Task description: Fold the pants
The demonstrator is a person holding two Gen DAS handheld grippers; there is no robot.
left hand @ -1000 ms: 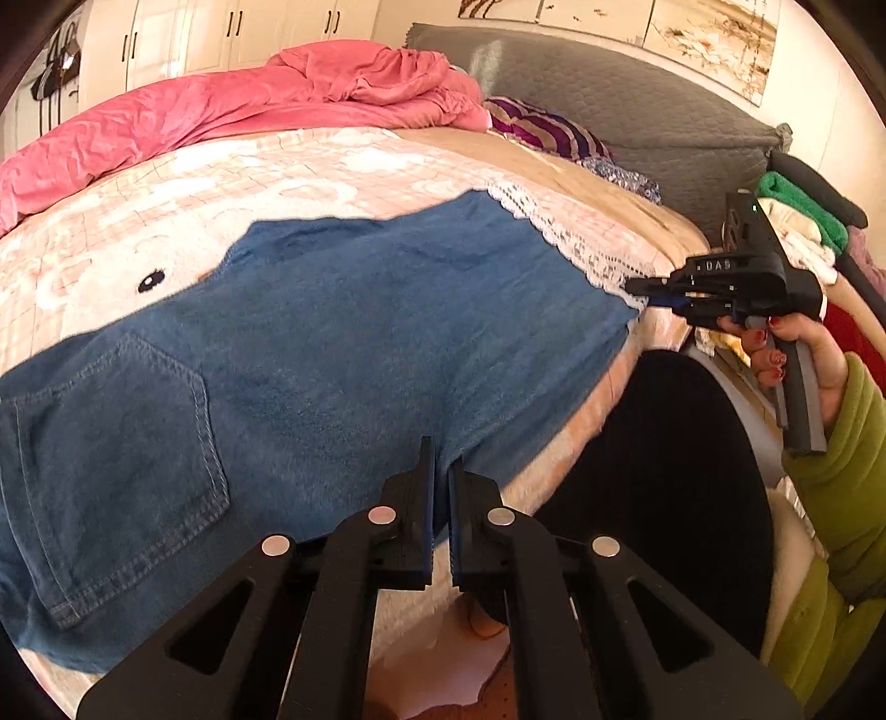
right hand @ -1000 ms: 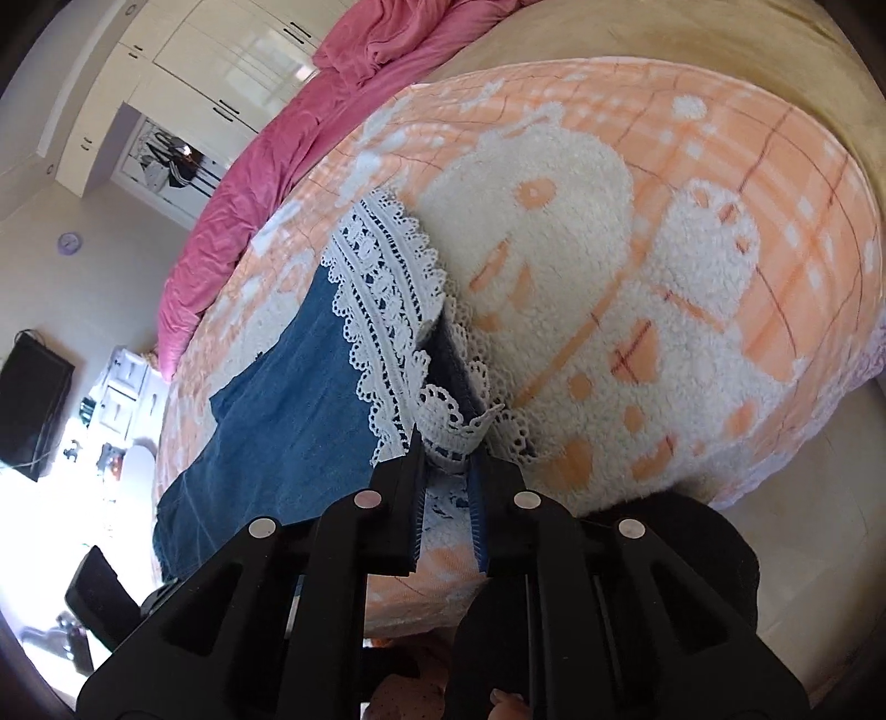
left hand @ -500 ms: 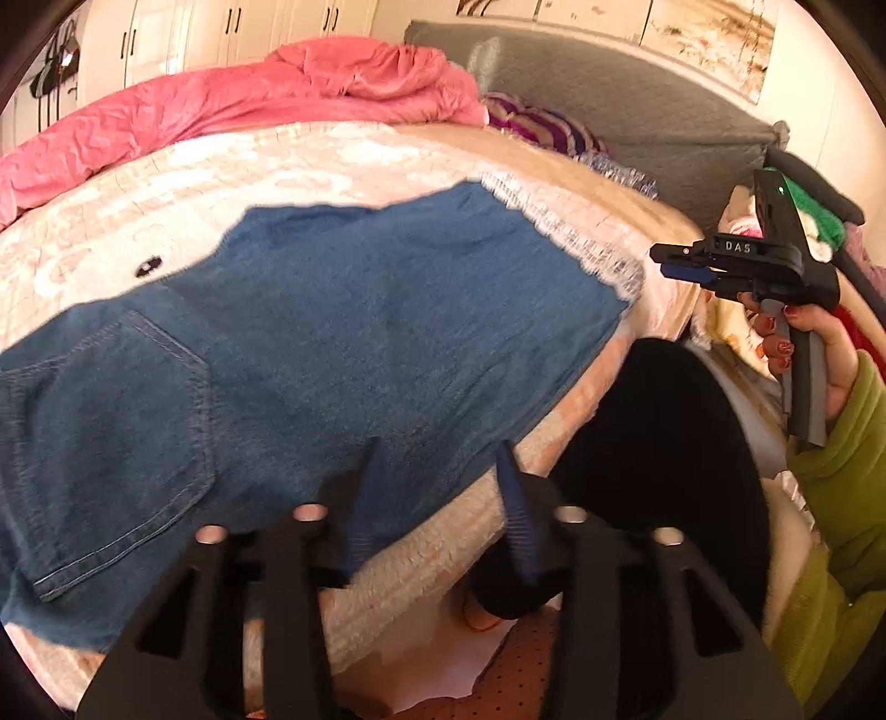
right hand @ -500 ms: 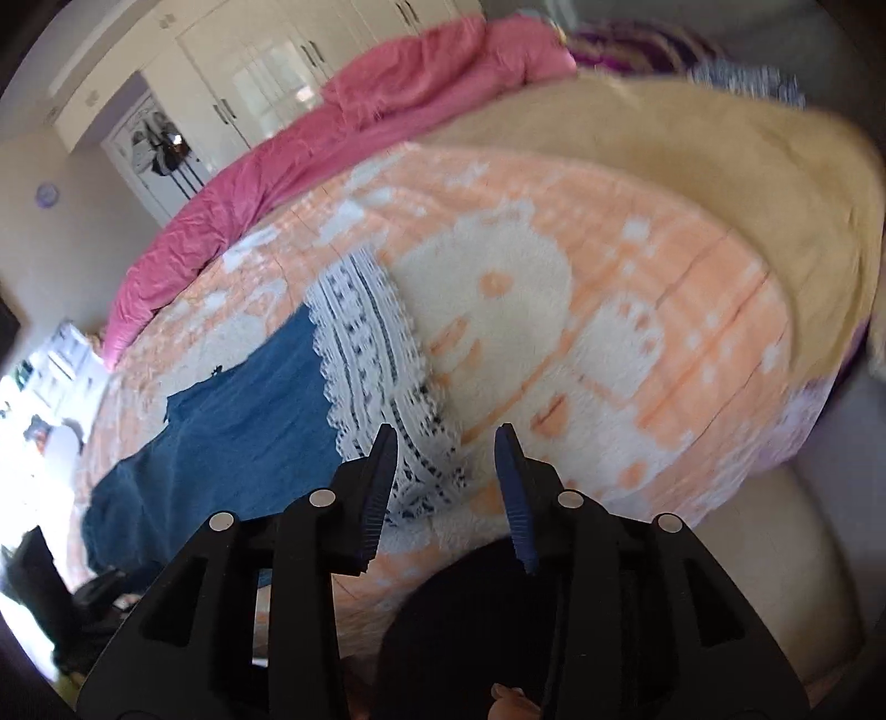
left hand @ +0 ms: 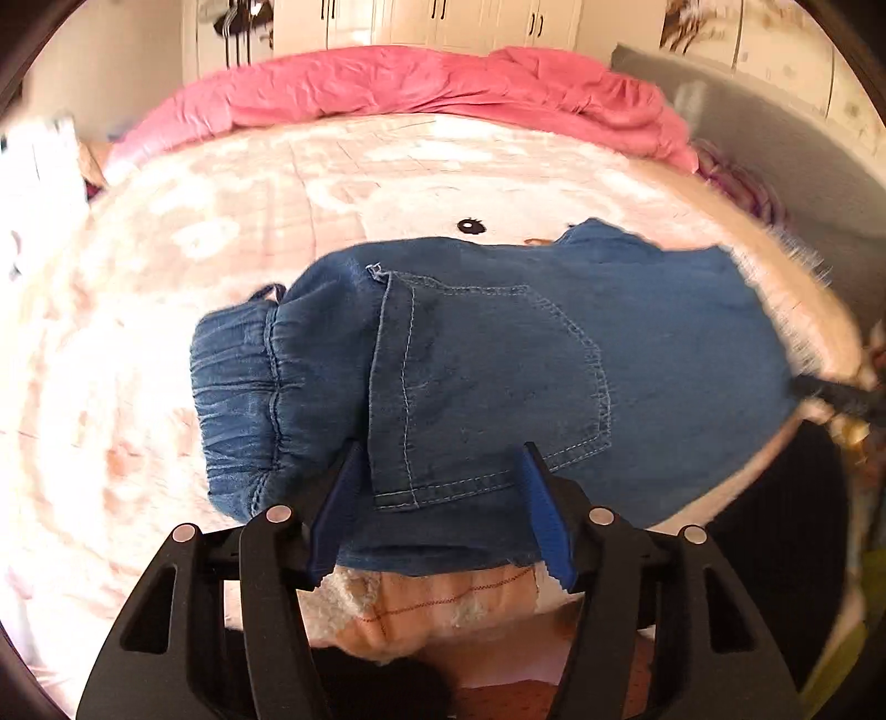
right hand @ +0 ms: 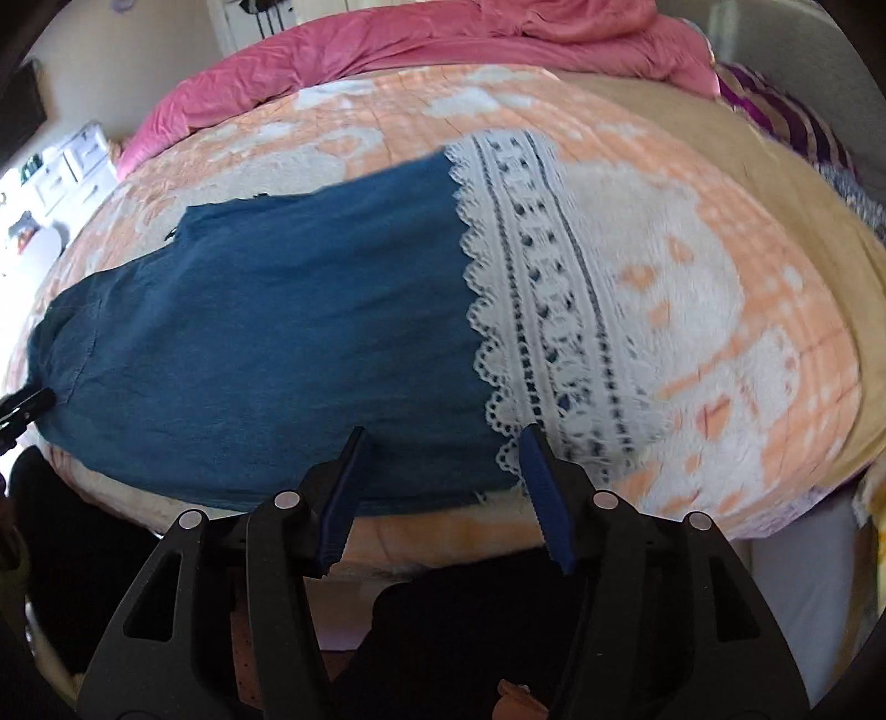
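the blue denim pants [left hand: 498,360] lie flat on the bed's peach plaid blanket [left hand: 166,332], near its front edge. the left gripper [left hand: 437,509] hangs over the back pocket [left hand: 487,382], its fingers apart and opening, pressing on nothing. the right gripper [right hand: 443,493] hangs over the white lace hem [right hand: 548,310], fingers likewise apart and opening, cloth below them unpinched. a pink quilt [right hand: 443,39] lies beyond.
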